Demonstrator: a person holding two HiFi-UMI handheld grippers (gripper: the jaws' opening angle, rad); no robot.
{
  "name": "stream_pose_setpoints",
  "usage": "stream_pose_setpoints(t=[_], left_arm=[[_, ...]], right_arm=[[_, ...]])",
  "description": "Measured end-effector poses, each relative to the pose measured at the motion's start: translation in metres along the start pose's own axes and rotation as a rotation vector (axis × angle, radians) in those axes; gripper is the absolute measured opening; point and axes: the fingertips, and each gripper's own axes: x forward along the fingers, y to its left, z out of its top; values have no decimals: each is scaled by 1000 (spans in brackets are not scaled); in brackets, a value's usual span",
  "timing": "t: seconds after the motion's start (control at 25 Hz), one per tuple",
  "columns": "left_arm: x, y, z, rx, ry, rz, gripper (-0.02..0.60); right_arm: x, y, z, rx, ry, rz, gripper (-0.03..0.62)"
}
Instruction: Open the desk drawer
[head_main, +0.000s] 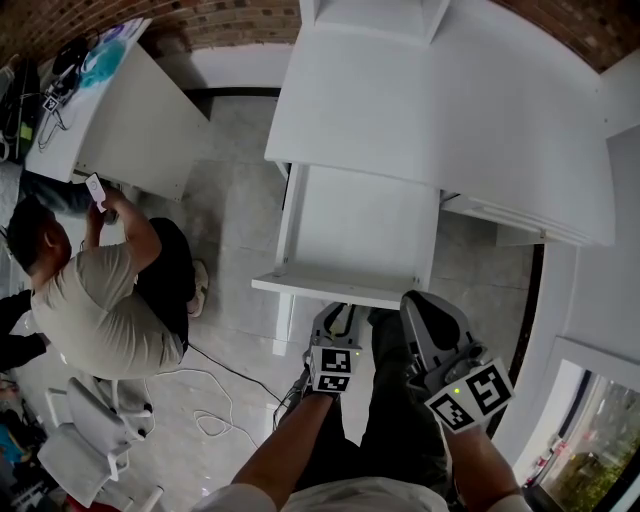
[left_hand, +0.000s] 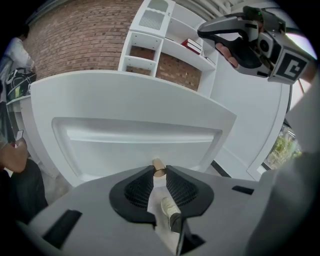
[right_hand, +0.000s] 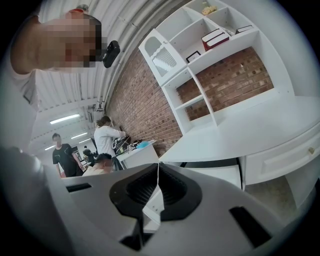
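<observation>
The white desk's drawer (head_main: 355, 235) stands pulled out toward me from under the desk top (head_main: 440, 110). My left gripper (head_main: 338, 312) is at the middle of the drawer's front edge. In the left gripper view its jaws are shut on the small tan drawer knob (left_hand: 159, 168), with the empty drawer (left_hand: 137, 135) beyond. My right gripper (head_main: 414, 302) hovers just right of the left one, near the drawer's front right corner, touching nothing. It also shows raised at the upper right, as the right gripper (left_hand: 205, 31). Its jaws (right_hand: 159, 166) are shut and empty.
A person (head_main: 95, 290) sits on the floor at the left beside a second white desk (head_main: 110, 100) with clutter. Cables (head_main: 215, 395) and a chair (head_main: 85, 450) lie lower left. A white shelf unit (right_hand: 210, 55) stands on the desk against the brick wall. Two people (right_hand: 107, 135) stand far off.
</observation>
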Motion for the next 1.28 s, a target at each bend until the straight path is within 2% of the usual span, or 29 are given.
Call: stream_pose_setpoints(t=[0.28,0.52,0.6,0.72,0.88,1.08,1.28], left_arm=[[-8,-2,-4,18,30,-27,77],[-41,-18,-15,12,112,-80,72],[-58,-23,-5,23,106,-97,44],[-88,-29,28,33,78,-112,18],[-114,-28,90,56,-4,-128,12],[-144,-32,180,64,-127,-150,12],[-186,-38,280,37,-266,-177,12]], right_arm=[[0,3,7,10,-1,6,20],[-7,12,18,7,3,22,20],[-8,18,26,2,1,27,20],[-11,28,40,-10,-5,33,20],[-13,40,64,-40,-27,38,20],[-17,55,100,-85,-56,56,20],[-22,70,143,-141,-85,68,20]])
